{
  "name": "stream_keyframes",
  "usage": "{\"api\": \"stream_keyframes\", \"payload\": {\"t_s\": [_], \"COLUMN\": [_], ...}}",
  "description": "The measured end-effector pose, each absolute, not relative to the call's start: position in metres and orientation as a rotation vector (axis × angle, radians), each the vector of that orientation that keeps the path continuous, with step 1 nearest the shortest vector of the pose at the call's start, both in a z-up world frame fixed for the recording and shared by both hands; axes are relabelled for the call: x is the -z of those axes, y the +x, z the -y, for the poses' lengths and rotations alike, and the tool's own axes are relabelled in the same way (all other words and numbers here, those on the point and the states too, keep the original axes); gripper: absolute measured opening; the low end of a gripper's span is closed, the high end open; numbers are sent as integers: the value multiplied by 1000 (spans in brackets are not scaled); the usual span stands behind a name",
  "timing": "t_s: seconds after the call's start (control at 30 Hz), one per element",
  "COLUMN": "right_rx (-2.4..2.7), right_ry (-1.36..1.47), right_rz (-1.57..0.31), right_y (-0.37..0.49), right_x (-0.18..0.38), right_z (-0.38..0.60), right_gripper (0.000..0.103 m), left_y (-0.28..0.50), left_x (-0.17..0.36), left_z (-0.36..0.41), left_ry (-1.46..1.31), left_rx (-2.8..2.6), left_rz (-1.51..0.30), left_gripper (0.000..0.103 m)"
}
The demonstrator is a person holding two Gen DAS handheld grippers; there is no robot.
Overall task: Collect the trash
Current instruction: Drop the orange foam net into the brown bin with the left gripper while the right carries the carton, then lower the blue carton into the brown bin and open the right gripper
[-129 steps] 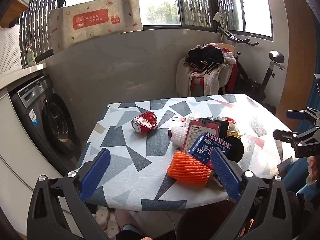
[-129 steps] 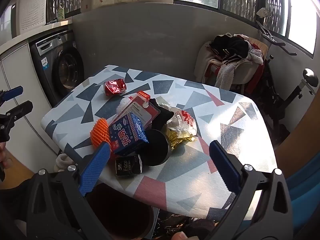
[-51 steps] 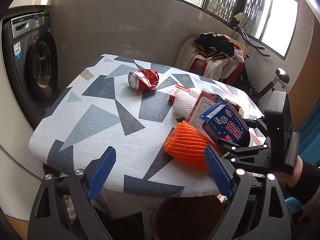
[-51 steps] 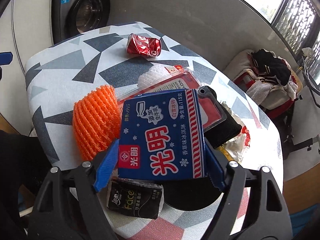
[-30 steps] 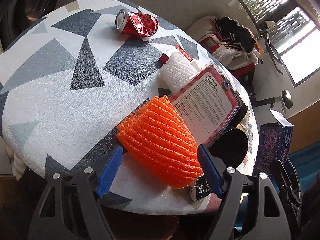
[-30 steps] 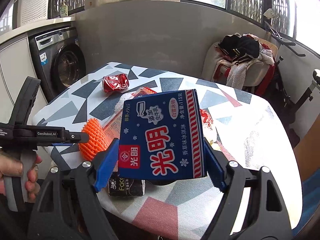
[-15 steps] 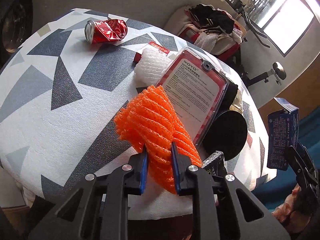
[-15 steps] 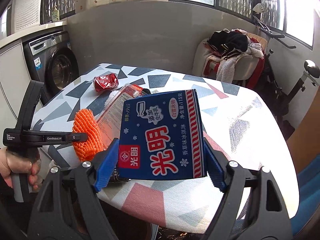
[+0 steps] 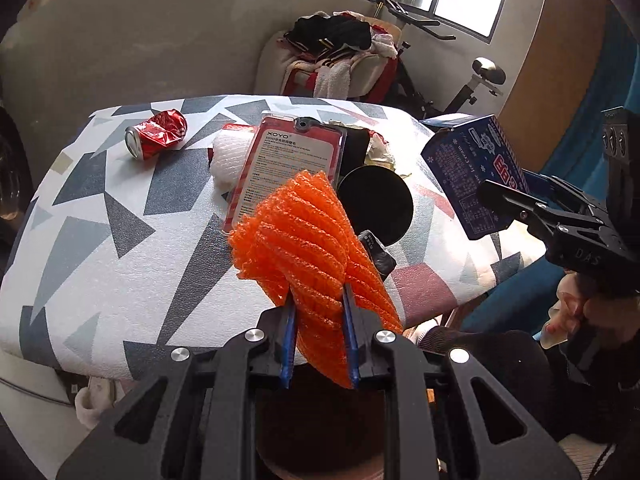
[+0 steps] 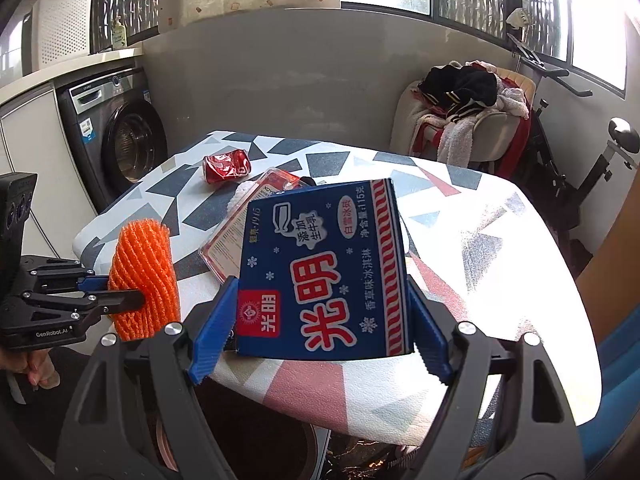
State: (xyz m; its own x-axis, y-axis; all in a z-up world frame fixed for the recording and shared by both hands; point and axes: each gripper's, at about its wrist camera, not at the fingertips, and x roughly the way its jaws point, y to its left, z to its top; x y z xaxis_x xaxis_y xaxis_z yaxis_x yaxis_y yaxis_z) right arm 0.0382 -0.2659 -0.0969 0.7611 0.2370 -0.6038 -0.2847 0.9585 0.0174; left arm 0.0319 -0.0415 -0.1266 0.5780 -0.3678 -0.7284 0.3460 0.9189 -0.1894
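My left gripper [image 9: 318,300] is shut on an orange foam fruit net [image 9: 304,240] and holds it above the table's near edge; the net also shows in the right wrist view [image 10: 146,276]. My right gripper [image 10: 320,304] is shut on a blue ice cream carton [image 10: 322,272], held over the table's near edge; the carton also shows at the right of the left wrist view [image 9: 476,176]. A dark bin opening [image 10: 256,432] lies below the table edge under both grippers.
On the patterned table [image 9: 120,232] lie a crushed red can [image 9: 156,138], a white foam net [image 9: 228,160], a red plastic package [image 9: 292,164], a black round lid [image 9: 376,204] and a dark sachet [image 9: 378,254]. A washing machine [image 10: 120,136] stands left; a chair with clothes [image 10: 468,120] stands behind.
My left gripper closed on the orange net and lifted it off the table toward the near edge. My right gripper keeps holding the blue carton, drawn back a little.
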Motion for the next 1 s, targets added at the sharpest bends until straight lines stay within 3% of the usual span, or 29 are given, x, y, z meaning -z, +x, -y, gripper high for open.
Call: {"api": "stream_keyframes", "payload": {"t_s": [0.3,0.4,0.47,0.57,0.67,0.83,1.0], "right_rx": [-290,-294,-301,-319,-339,-382,-418], "right_ry": [-78,-79,-83,-90,-88,-97,-114], "right_rz": [-665,-678,-690,-711,-743,-805,-846], "right_y": [22,18,15,9,3,-5,-11], "right_x": [108,115,120,129,140,161,175], "right_z": [262,259,255,250,244,230,216], "right_gripper": [79,79,79,79,79,79,79], "left_y": [3,-4,-6,-12,-15,-17,-14], "left_x": [149,154,154,149,143,135,129], "left_z": [50,51,50,46,37,20,4], "left_ry": [-12,-16,-11,-2,-12,-14,-27], "left_rx": [458,466,461,428,380,292,226], "left_rz": [-900,-905,-898,-868,-841,-806,-790], "left_gripper": [23,32,49,65,76,88,92]}}
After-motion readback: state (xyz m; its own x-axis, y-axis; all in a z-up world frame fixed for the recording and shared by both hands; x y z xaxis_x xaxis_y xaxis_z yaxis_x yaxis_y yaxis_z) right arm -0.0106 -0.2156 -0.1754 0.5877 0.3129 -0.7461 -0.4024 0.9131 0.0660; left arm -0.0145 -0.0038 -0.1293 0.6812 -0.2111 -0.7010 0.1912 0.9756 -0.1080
